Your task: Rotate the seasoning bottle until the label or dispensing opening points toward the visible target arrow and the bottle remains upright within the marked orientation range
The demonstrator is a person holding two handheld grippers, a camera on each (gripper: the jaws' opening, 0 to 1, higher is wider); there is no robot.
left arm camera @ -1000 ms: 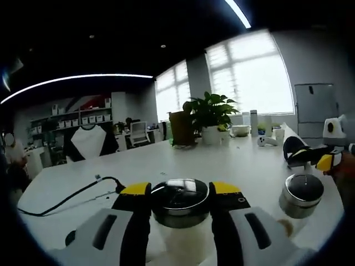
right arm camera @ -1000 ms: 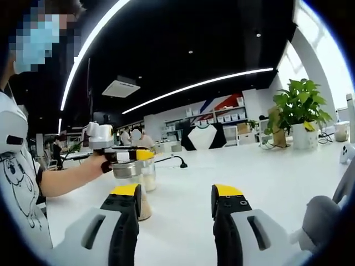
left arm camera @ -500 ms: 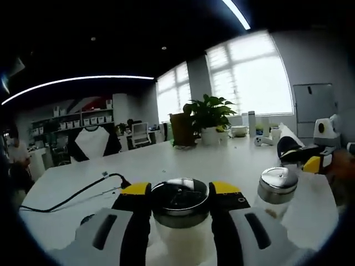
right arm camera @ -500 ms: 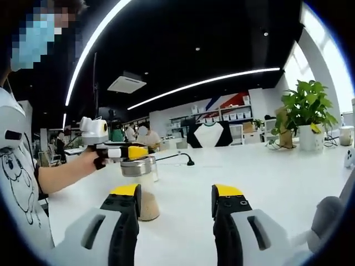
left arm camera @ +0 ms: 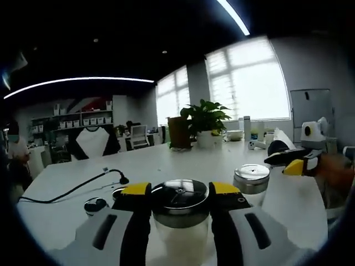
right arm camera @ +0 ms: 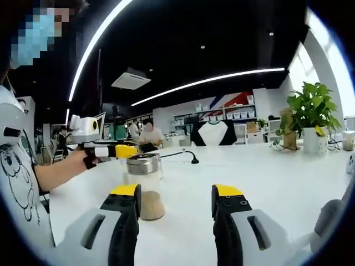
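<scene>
A glass seasoning bottle with a metal lid (left arm camera: 180, 202) sits between the jaws of my left gripper (left arm camera: 179, 191), which is shut on it just below the lid. A second, similar bottle (left arm camera: 250, 180) stands upright on the white table (left arm camera: 183, 163) to its right; beyond it is my right gripper (left arm camera: 291, 162). In the right gripper view that standing bottle (right arm camera: 145, 185), with brown seasoning at its bottom, is ahead of my left jaw. My right gripper (right arm camera: 176, 194) is open with nothing between its jaws. The left gripper (right arm camera: 126, 151), in a person's hand, is behind the bottle.
A black cable (left arm camera: 66, 188) and a small round dark object (left arm camera: 95, 205) lie on the table to the left. A potted plant (left arm camera: 204, 119) and white containers (left arm camera: 244, 130) stand at the far edge. The person's forearm (right arm camera: 55, 172) reaches in from the left.
The left gripper view has swung, so the standing bottle now appears nearer its centre. In the right gripper view the left gripper has shifted left, behind the standing bottle. Both grips are unchanged.
</scene>
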